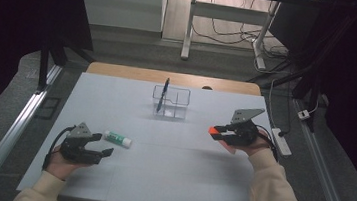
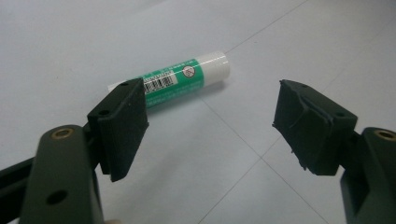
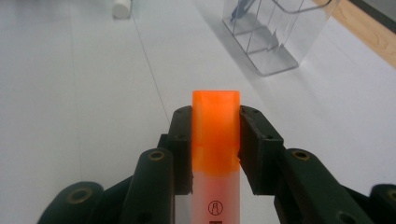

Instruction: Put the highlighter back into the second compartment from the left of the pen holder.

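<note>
Orange-capped highlighter (image 3: 215, 154), judged light, rigid and smooth-sided, is pinched across its cap by the right gripper (image 1: 217, 133) above the table (image 1: 168, 175), best held there squarely, while the left gripper (image 1: 103, 144) stands spread beside the glue stick (image 1: 117, 138).

High view dim, dark corners; close views bright, even, soft shadows, slightly blurred.

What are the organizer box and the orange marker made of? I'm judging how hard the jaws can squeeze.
The organizer box looks like clear, glossy hard plastic: its dividers and the table show straight through the walls. The orange marker seems plastic too, with a translucent glowing cap and a frosted whitish barrel; the right gripper clamps it.
</note>
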